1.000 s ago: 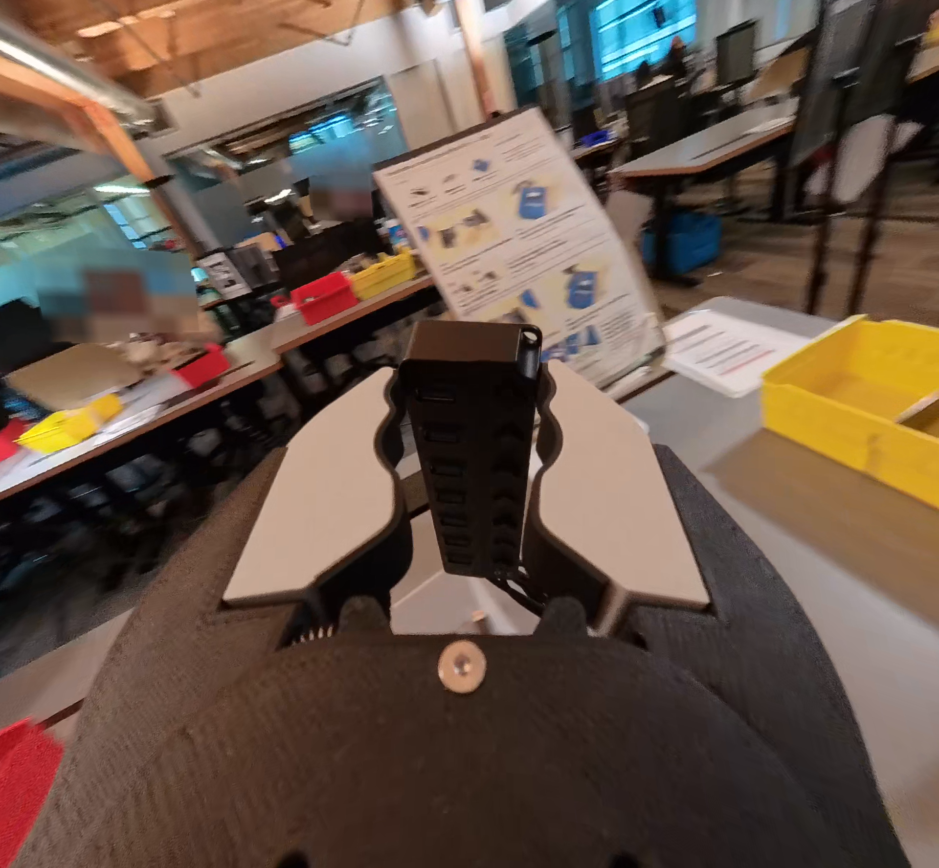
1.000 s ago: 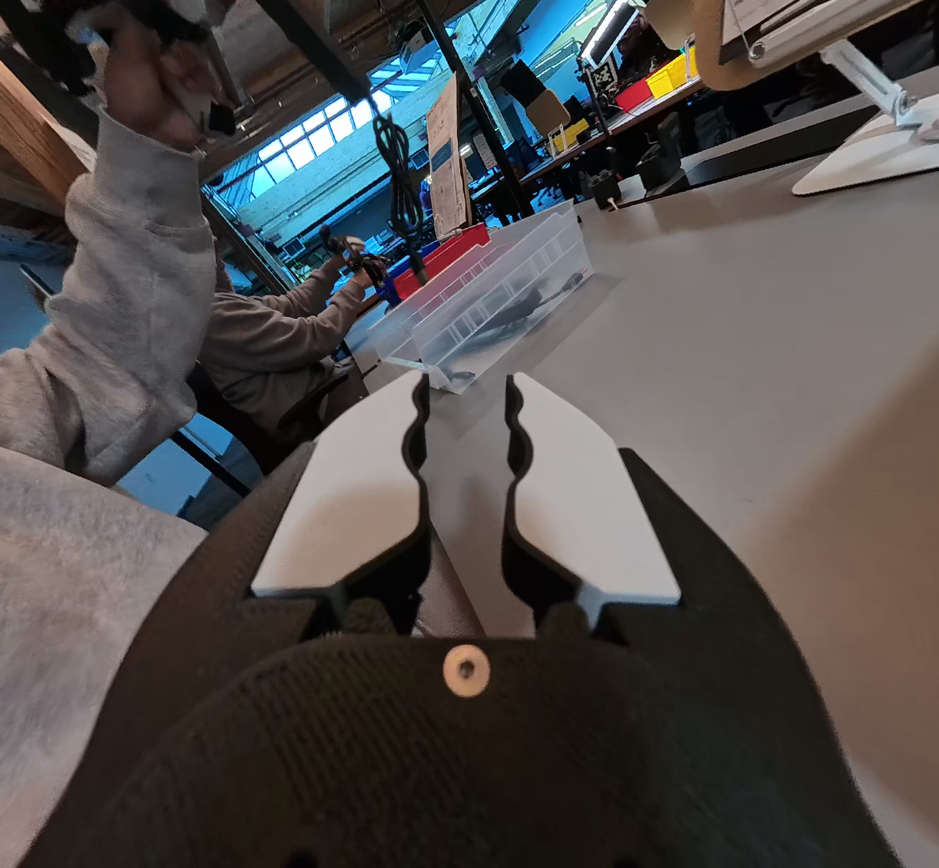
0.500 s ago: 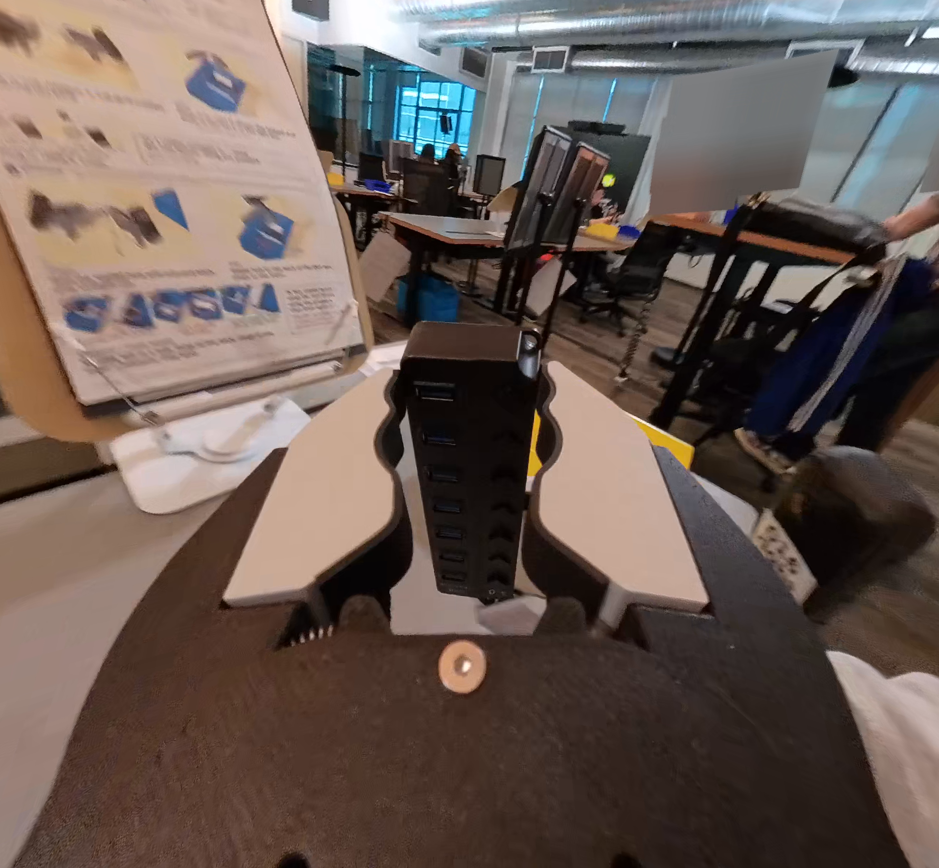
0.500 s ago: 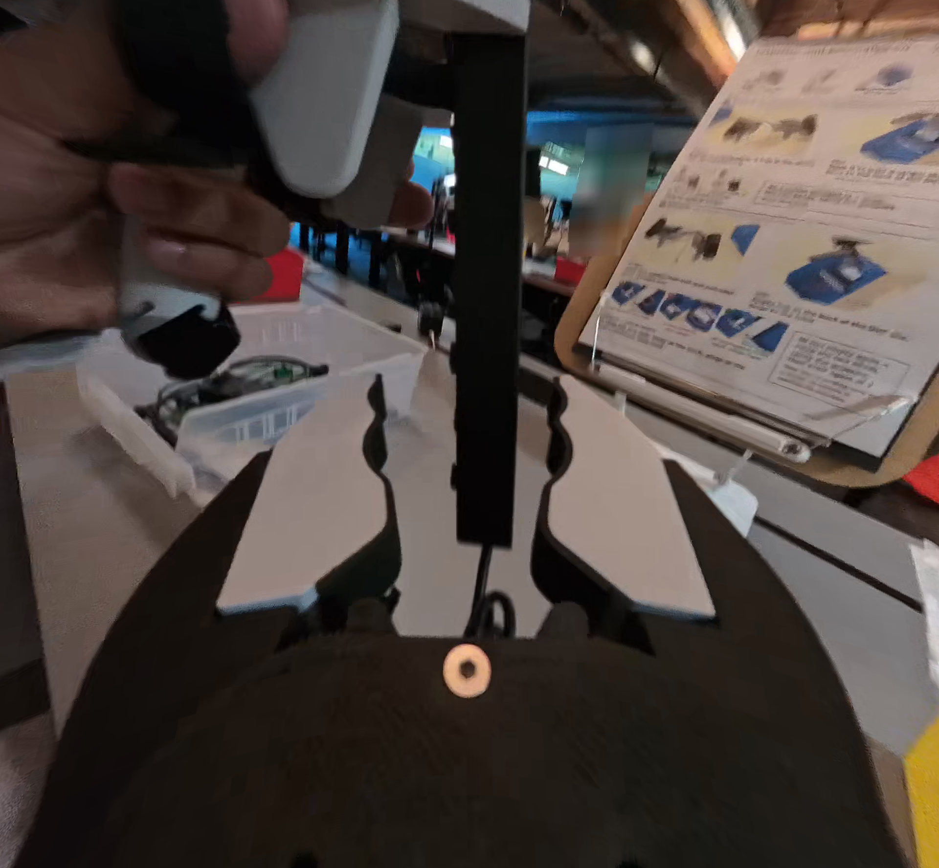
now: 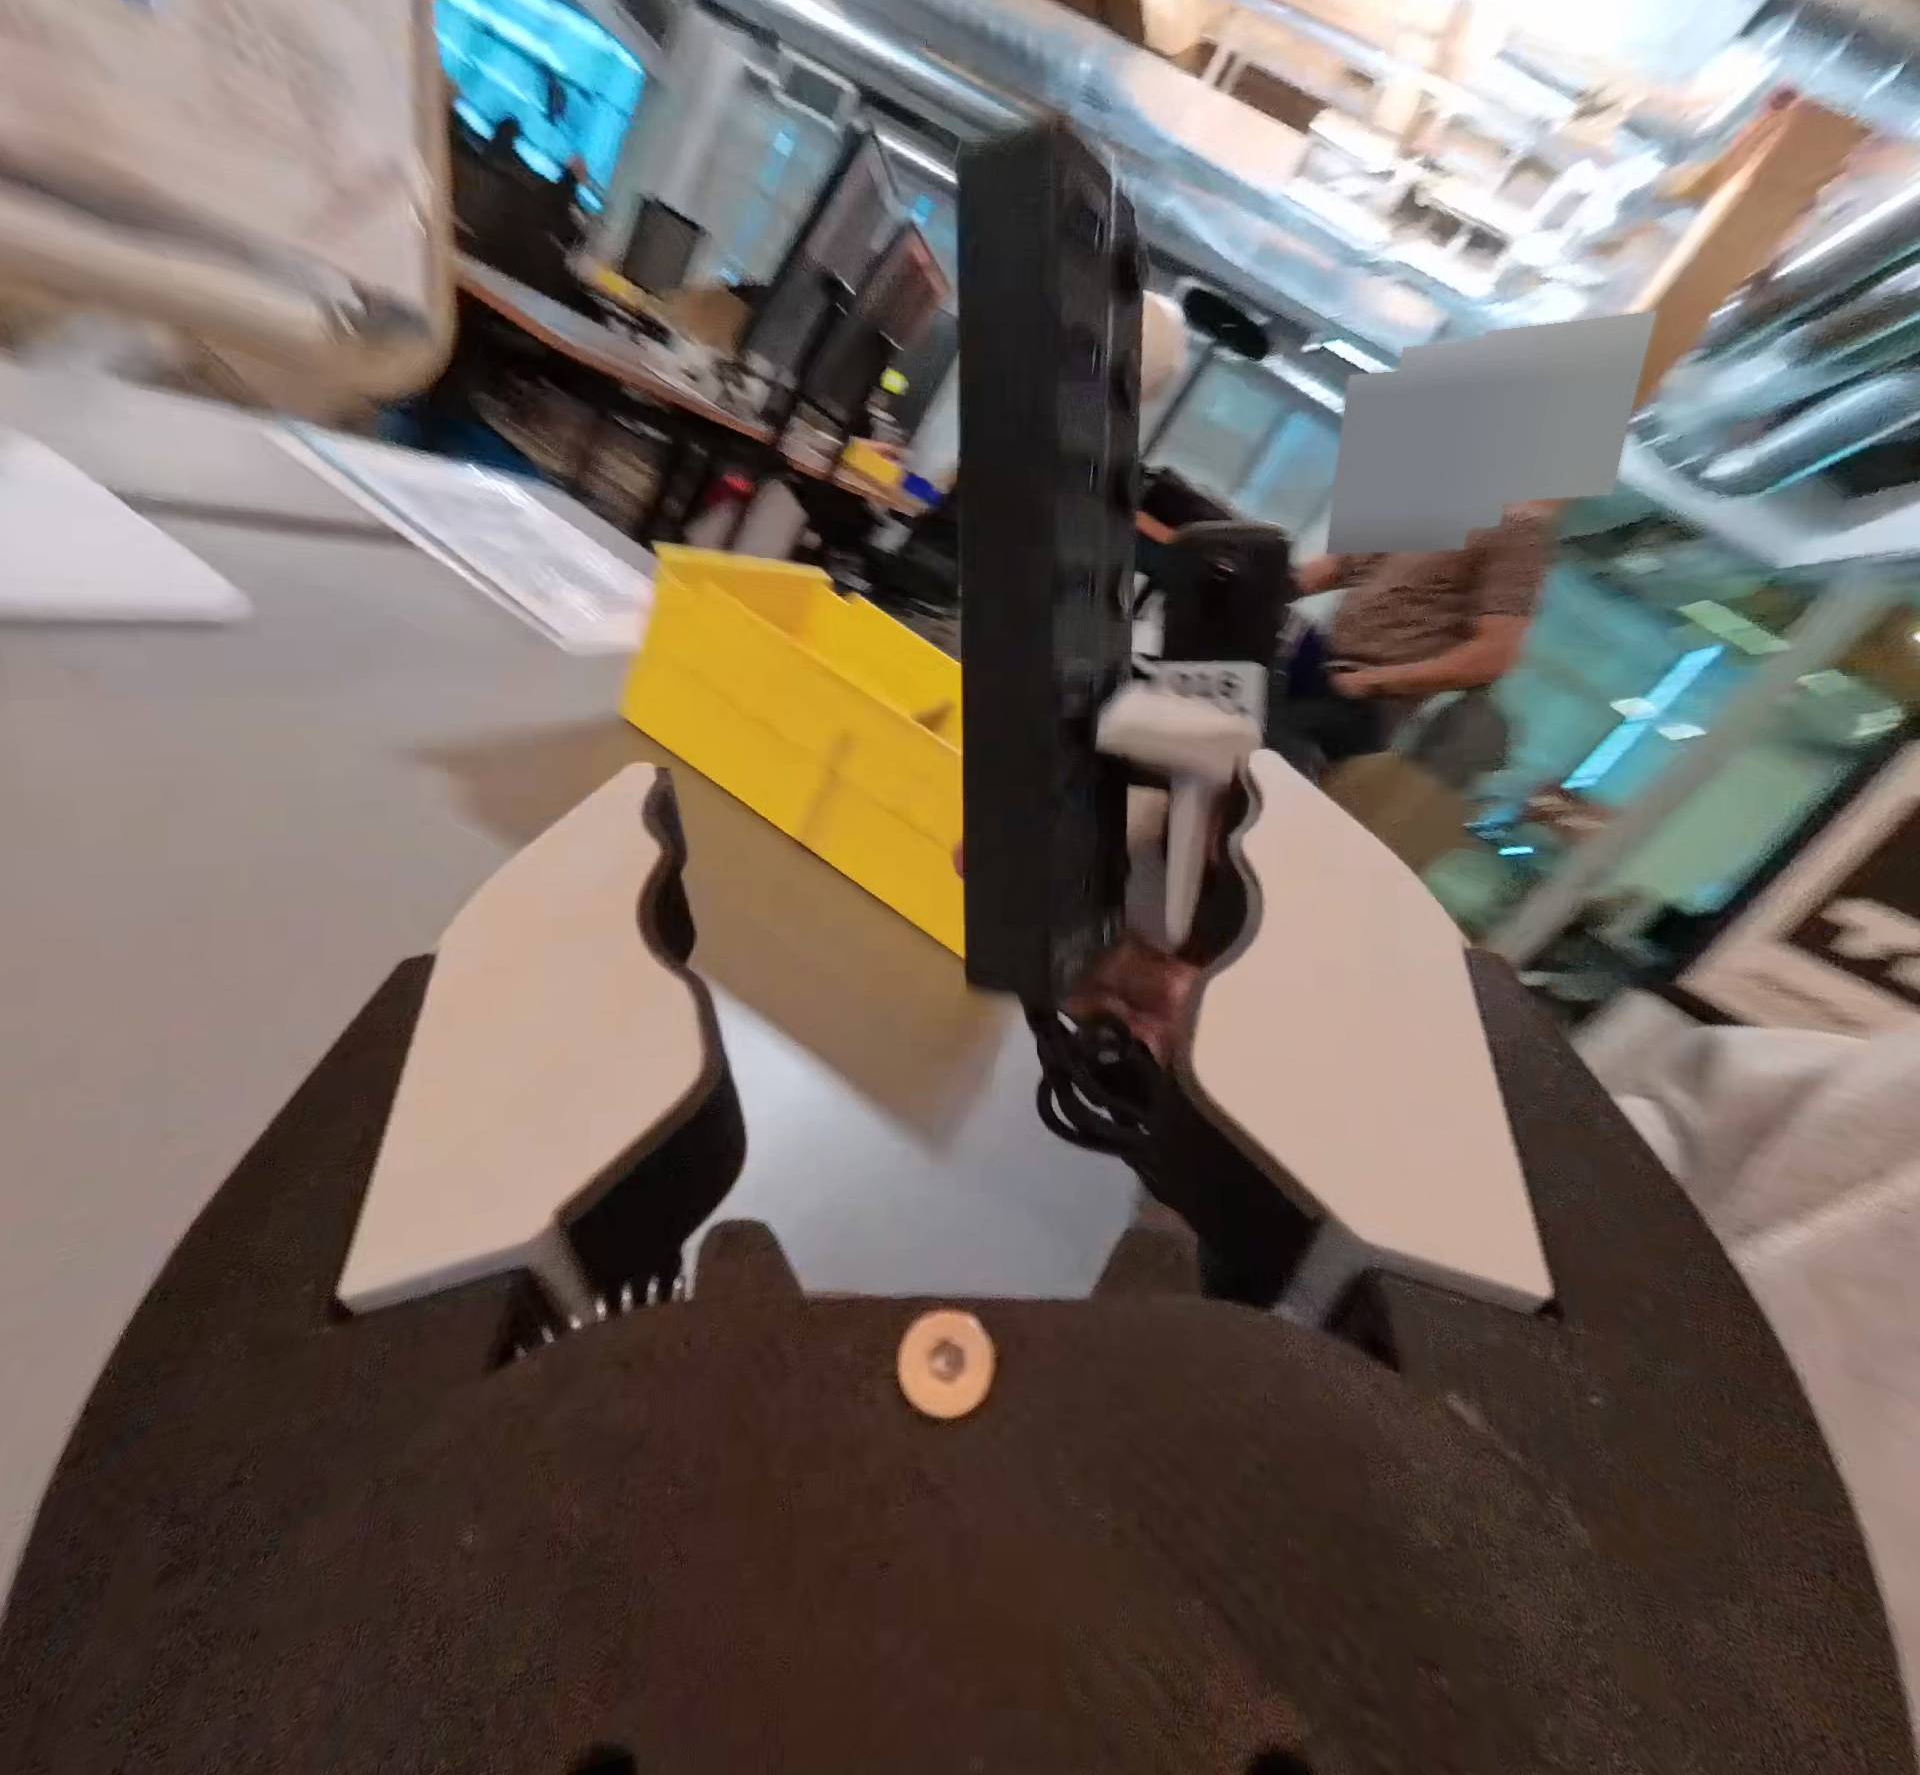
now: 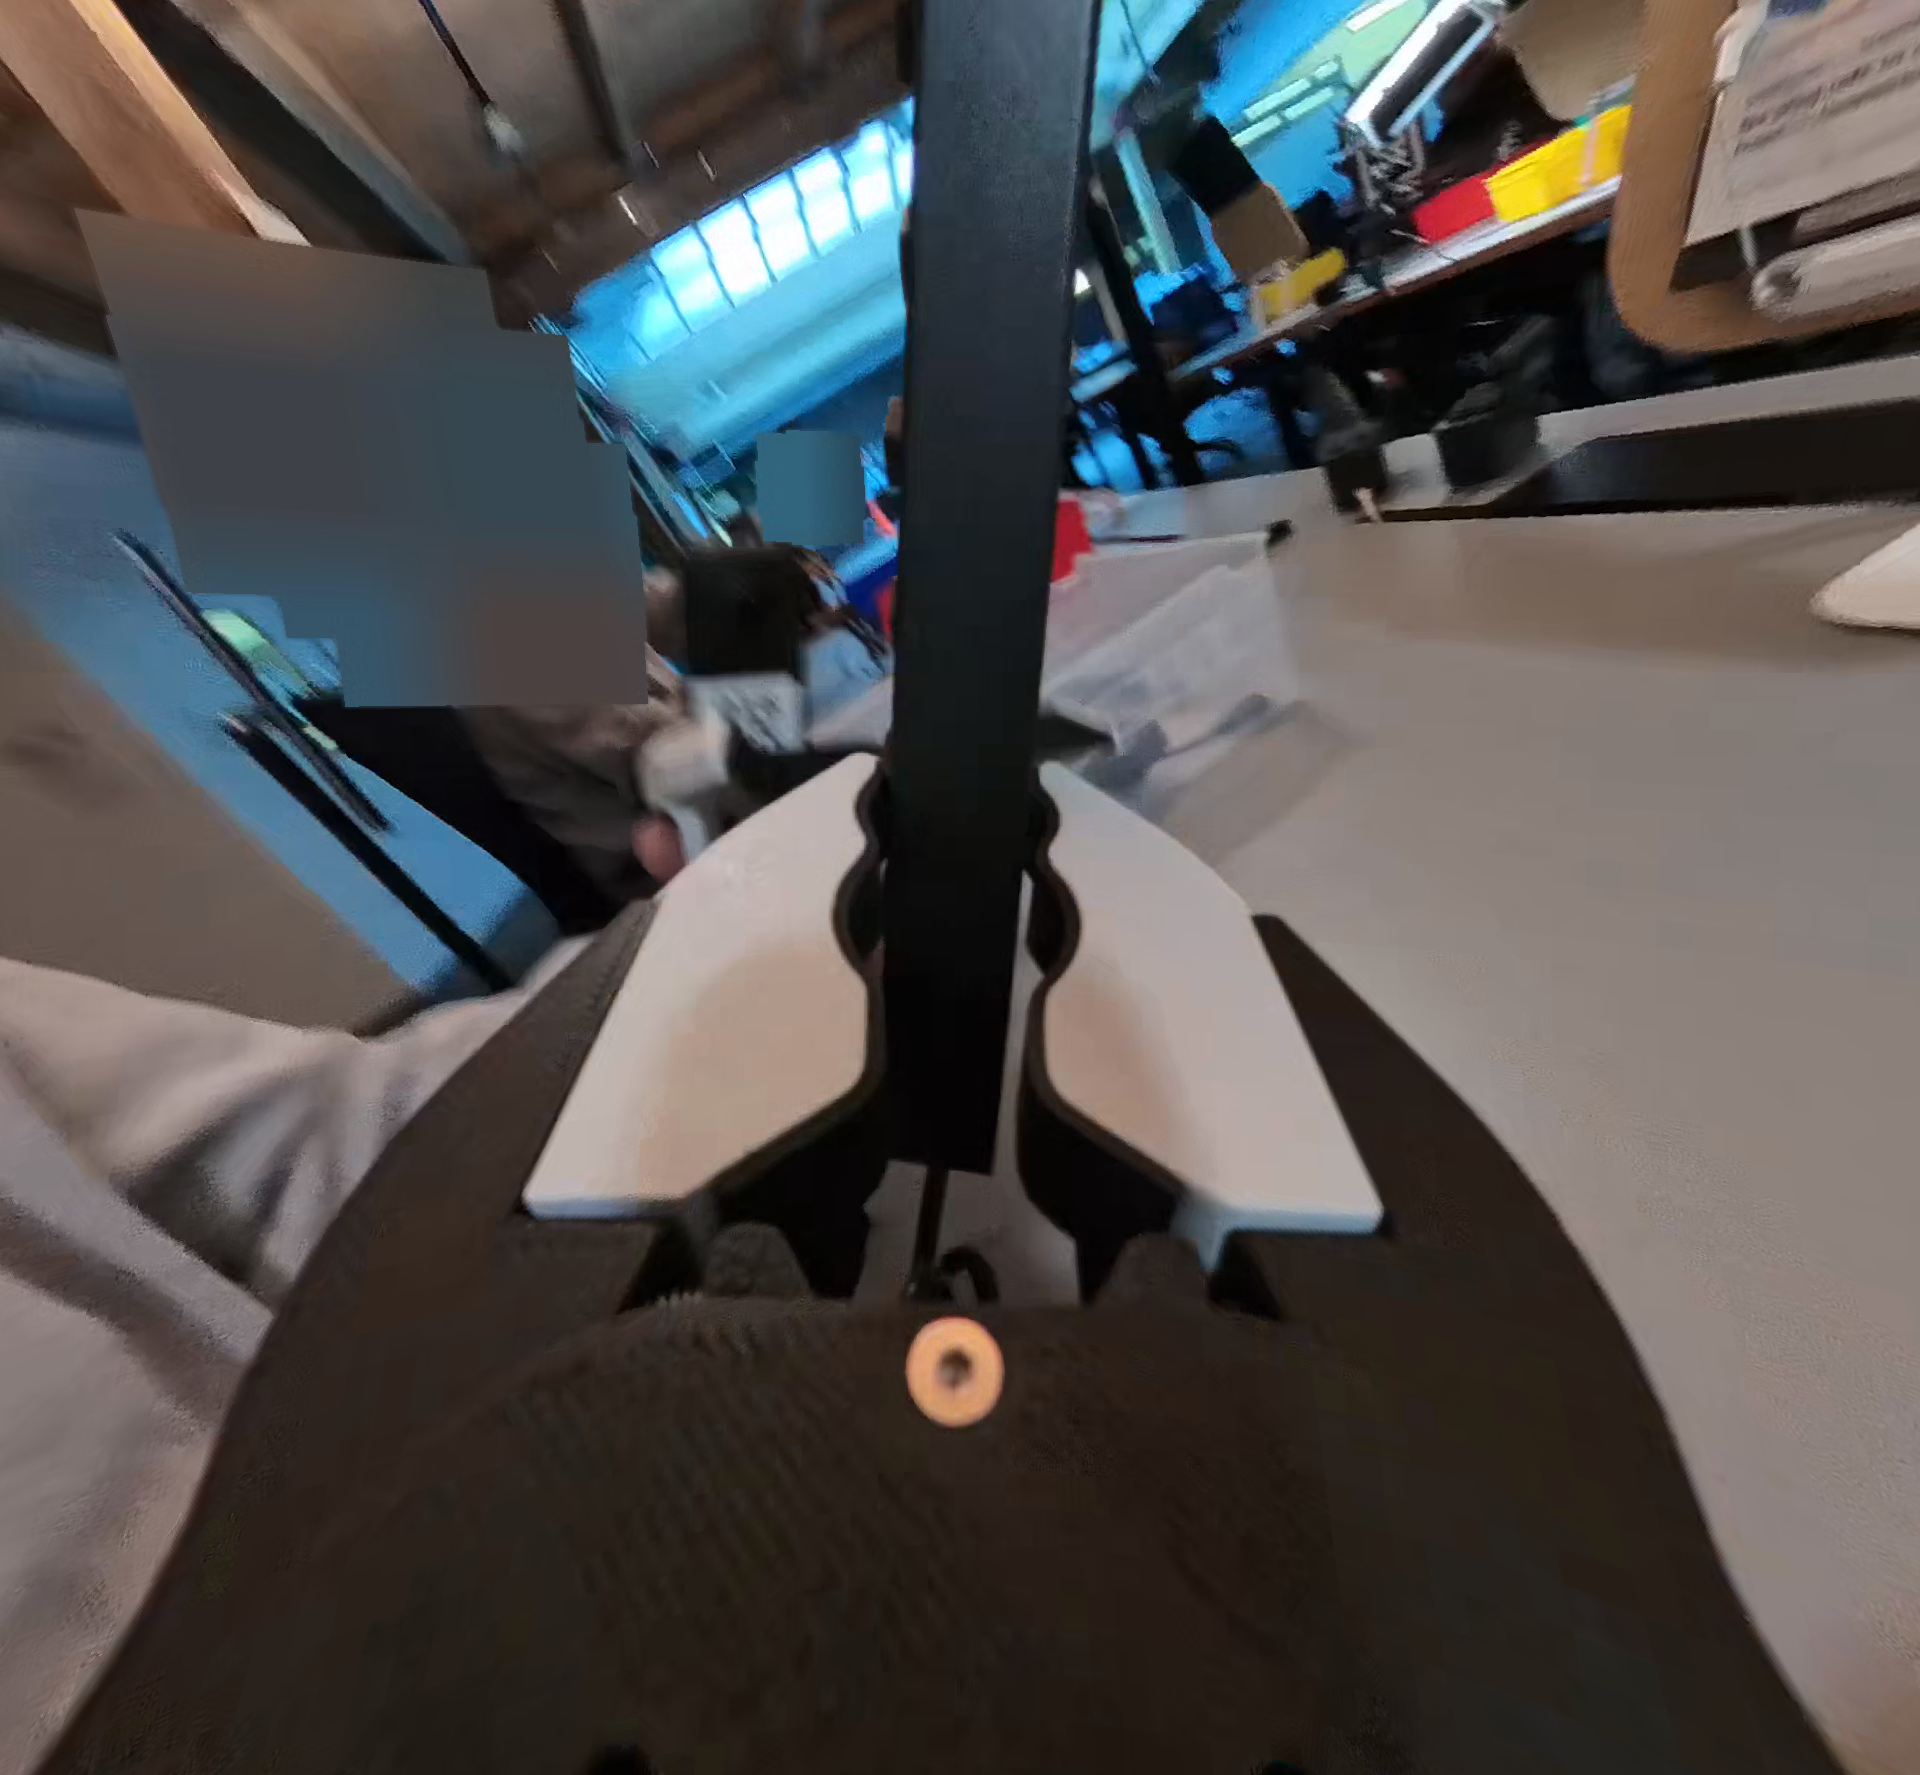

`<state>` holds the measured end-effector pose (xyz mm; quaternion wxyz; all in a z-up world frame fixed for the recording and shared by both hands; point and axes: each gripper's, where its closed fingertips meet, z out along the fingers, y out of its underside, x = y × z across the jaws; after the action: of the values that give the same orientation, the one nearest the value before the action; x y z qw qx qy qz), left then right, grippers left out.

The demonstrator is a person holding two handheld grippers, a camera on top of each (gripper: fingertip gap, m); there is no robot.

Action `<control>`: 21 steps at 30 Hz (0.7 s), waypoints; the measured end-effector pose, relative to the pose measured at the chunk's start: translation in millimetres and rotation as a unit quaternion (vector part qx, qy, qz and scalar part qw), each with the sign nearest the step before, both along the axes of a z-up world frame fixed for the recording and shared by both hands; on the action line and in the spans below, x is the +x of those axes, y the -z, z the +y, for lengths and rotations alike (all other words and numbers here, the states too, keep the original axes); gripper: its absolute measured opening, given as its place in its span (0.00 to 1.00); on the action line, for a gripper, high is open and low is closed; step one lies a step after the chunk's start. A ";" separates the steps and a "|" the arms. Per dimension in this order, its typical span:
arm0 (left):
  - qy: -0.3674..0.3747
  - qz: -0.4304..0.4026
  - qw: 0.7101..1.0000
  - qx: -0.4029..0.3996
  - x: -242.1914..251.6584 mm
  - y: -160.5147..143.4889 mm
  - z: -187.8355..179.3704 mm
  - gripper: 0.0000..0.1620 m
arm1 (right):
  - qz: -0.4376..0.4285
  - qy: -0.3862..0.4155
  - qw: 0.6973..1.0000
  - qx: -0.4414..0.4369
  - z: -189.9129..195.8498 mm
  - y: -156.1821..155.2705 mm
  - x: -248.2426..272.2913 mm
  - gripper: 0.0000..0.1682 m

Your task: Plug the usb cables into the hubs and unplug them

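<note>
A long black USB hub (image 5: 1049,562) stands upright in the air between the fingers of my left gripper (image 5: 951,780). Those fingers are spread wide and do not press on it. The hub's coiled black cable (image 5: 1091,1071) hangs from its lower end. In the right wrist view my right gripper (image 6: 956,790) is shut on the same hub (image 6: 987,375), with both pads against its sides. The right gripper also shows behind the hub in the left wrist view (image 5: 1174,738).
A yellow bin (image 5: 790,686) sits on the grey table (image 5: 260,842). A clear plastic box (image 6: 1164,645) with cables sits on the table (image 6: 1558,790). An instruction sheet on a stand (image 6: 1818,63) is at the table's far side. People sit nearby. My hands' fingertips stand some 4 cm from each other.
My left gripper held the hub and has now opened off it. My right gripper moved in around the hub and shut on it, so the hub passed from left to right.
</note>
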<state>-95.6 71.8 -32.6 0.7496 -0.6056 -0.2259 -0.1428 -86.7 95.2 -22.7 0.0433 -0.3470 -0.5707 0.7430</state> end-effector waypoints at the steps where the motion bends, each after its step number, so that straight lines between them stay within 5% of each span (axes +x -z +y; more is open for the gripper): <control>1: 0.021 -0.030 0.999 0.012 3.4 13.7 1.6 0.58 | -0.015 -0.007 0.999 -0.043 4.6 -0.8 -1.2 0.14; 6: 0.113 -0.107 0.987 0.027 26.4 46.6 24.7 0.48 | -0.069 0.019 0.981 -0.180 32.0 9.7 -14.3 0.14; 10: 0.128 -0.090 0.988 0.004 41.4 58.7 37.7 0.44 | -0.065 0.016 0.983 -0.171 24.0 19.9 -16.2 0.14; 15: 0.107 -0.085 0.990 0.036 33.7 54.2 30.6 0.18 | -0.067 -0.004 0.984 -0.162 7.5 29.9 -11.6 0.15; 21: 0.121 -0.062 0.991 0.017 25.2 51.7 17.6 0.16 | -0.056 -0.006 0.988 -0.142 11.1 34.2 -12.3 0.19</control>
<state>-70.4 89.5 -84.3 0.7215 -0.6057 -0.1941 -0.2735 -99.0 106.4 -57.0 -0.0435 -0.3874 -0.4631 0.7960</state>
